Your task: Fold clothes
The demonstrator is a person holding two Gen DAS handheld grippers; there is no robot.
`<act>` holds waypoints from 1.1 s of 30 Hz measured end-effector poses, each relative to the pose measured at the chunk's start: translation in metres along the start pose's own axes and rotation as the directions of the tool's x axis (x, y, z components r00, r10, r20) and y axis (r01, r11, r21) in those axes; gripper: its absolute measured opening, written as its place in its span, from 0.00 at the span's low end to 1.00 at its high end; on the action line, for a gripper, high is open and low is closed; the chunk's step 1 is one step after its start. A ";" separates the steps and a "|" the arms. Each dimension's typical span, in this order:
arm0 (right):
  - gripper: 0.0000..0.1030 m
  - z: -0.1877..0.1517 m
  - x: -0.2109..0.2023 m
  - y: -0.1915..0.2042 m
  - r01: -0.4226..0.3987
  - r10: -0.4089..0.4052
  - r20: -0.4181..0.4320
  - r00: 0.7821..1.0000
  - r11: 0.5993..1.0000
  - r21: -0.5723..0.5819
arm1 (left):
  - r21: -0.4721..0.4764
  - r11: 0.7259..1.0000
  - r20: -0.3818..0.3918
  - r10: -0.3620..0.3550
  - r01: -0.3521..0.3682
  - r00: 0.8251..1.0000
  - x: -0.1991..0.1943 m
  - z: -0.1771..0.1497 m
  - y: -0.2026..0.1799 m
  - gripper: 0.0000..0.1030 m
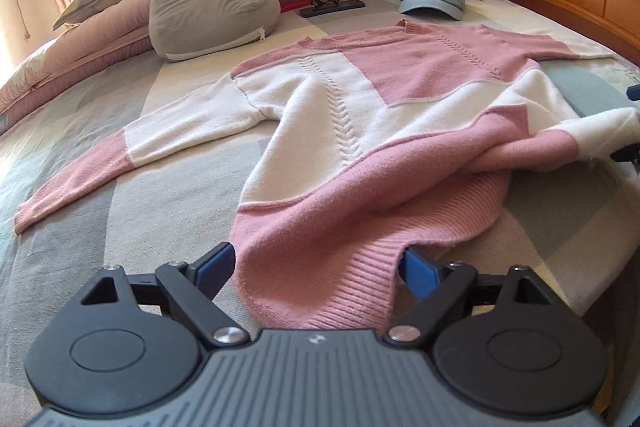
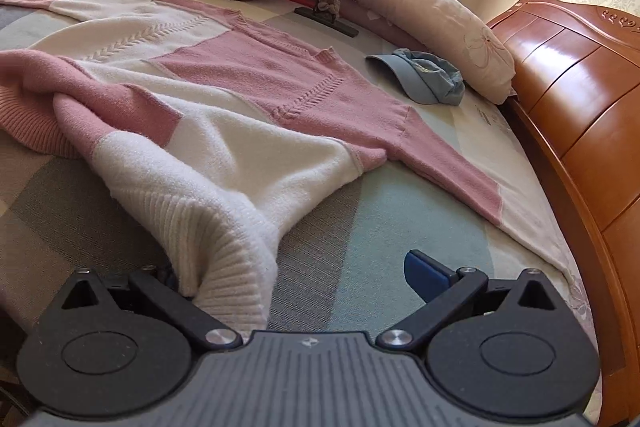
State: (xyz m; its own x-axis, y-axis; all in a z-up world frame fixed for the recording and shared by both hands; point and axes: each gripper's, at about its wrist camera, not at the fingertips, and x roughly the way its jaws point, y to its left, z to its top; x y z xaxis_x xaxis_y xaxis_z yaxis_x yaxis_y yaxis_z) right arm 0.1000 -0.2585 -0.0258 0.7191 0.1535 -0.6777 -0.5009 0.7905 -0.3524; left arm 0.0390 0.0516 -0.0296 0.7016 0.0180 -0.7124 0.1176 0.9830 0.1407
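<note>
left gripper [image 1: 316, 267]: jaws wide, angled downward | right gripper [image 2: 296, 275]: jaws wide, angled downward

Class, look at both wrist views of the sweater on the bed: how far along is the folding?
Done: the pink and white sweater lies spread face up on the bed, both sleeves out. In hand: the left gripper straddles the pink hem with jaws wide; the right gripper, also wide, has the white hem corner bunched against one finger. Left: no fold is visible yet, so sleeves and body remain.
</note>
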 end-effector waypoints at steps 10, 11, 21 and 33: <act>1.00 0.021 -0.033 0.074 -0.227 0.250 0.093 0.964 0.953 -0.200 | 0.209 0.974 0.023 -0.093 0.086 0.995 0.008 0.012 -0.069 0.86; 1.00 0.025 -0.032 0.080 -0.232 0.257 0.098 0.961 0.949 -0.216 | 0.217 0.972 0.022 -0.093 0.086 0.995 0.012 0.013 -0.073 0.86; 1.00 0.046 0.018 0.088 -0.114 0.130 0.050 0.990 0.962 -0.247 | 0.237 0.969 -0.015 -0.068 0.070 0.998 0.038 0.018 -0.069 0.86; 1.00 0.091 0.063 0.009 -0.290 0.290 0.031 0.957 0.957 -0.009 | 0.130 0.979 -0.006 -0.156 0.156 0.988 0.059 0.050 -0.019 0.86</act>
State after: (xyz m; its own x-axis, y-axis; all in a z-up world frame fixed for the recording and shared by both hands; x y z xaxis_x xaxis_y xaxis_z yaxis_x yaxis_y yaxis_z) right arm 0.1846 -0.1873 -0.0134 0.5574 0.3944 -0.7306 -0.6921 0.7068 -0.1465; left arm 0.1133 0.0252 -0.0397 0.6703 -0.1344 -0.7299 0.3155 0.9418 0.1163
